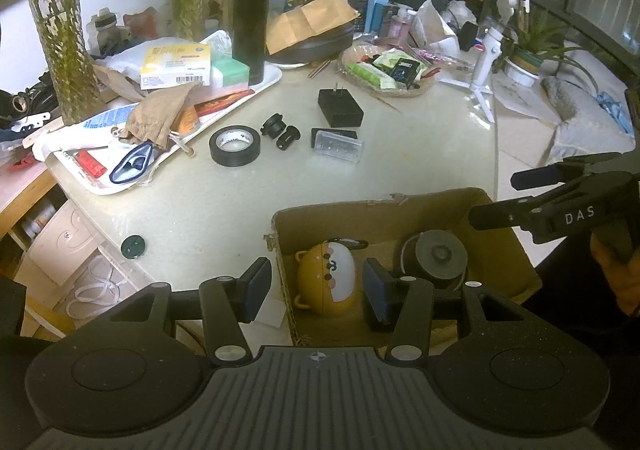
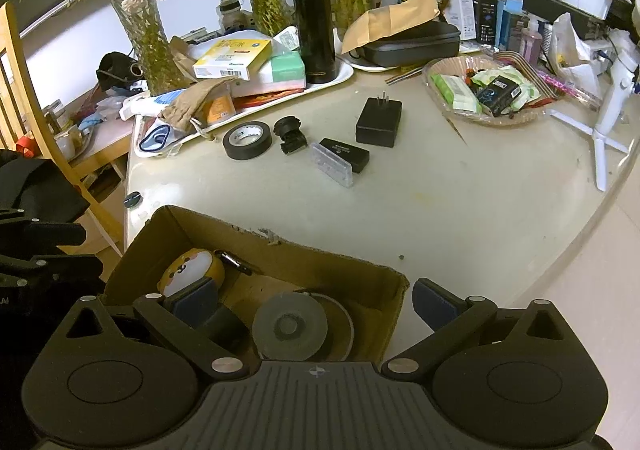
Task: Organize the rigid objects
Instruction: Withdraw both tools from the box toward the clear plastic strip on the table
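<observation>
An open cardboard box stands at the table's near edge. Inside lie a yellow dog-face toy and a grey round disc-shaped object. My left gripper hovers open astride the box's left wall, above the toy, with its pads pressing on nothing. My right gripper is wide open over the box, above the grey disc and holding nothing. One of its fingers is inside the box and the other is outside the right wall. Farther back on the table lie a black tape roll, a small black lens part, a clear case beside a black block and a black plug adapter.
A small dark cap lies near the table's left edge. A cluttered white tray carries a black flask. At the back are vases, a basket of packets and a white tripod.
</observation>
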The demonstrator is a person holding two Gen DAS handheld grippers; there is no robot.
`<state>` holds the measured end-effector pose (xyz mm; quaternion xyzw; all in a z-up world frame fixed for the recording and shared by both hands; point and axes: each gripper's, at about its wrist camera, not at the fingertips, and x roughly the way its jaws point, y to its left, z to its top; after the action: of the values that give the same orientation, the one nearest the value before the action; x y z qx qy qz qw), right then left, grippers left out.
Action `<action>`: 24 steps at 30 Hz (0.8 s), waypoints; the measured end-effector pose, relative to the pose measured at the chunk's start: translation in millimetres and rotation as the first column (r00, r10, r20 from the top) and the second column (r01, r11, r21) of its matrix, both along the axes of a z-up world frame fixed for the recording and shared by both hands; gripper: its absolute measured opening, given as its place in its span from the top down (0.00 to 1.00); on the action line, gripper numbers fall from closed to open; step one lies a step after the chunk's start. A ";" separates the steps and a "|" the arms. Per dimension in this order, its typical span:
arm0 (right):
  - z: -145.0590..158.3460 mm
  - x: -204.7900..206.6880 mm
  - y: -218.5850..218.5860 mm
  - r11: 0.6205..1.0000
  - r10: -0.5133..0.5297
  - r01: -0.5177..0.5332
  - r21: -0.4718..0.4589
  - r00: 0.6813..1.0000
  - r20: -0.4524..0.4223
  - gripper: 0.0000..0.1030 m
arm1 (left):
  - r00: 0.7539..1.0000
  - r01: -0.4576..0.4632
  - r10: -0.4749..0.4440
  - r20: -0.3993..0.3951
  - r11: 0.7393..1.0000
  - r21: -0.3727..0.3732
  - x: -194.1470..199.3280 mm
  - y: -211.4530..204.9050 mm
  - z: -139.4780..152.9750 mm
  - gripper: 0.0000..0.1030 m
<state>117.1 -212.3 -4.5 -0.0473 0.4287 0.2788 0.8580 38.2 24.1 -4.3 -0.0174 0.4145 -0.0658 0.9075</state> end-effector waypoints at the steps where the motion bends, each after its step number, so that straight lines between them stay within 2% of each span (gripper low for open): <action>1: -0.2 1.3 0.2 1.000 -0.001 0.001 0.002 1.000 0.001 0.00 | 1.000 0.001 -0.001 0.000 1.000 0.000 0.6 -0.1 0.2 0.52; 16: 7.2 36.5 7.7 1.000 0.014 -0.015 0.007 0.999 0.031 0.01 | 1.000 0.005 -0.005 0.011 1.000 -0.011 19.6 3.3 2.3 0.52; 19: 10.2 44.0 10.1 1.000 0.020 -0.020 0.020 0.999 0.028 0.02 | 0.999 0.018 -0.018 0.027 1.000 -0.018 23.2 2.4 4.4 0.52; 21: 12.3 50.6 11.8 0.999 0.021 -0.022 0.030 1.000 0.022 0.08 | 0.999 0.025 -0.024 0.033 0.999 -0.026 26.0 1.8 5.6 0.52; 24: 15.8 60.5 15.7 0.999 0.023 -0.024 0.025 1.000 0.021 0.09 | 0.999 0.026 -0.025 0.039 0.999 -0.029 30.7 1.1 7.5 0.52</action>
<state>177.6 -196.6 11.3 -0.0445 0.4159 0.2938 0.8595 68.9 25.2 3.1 -0.0242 0.3963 -0.0840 0.9139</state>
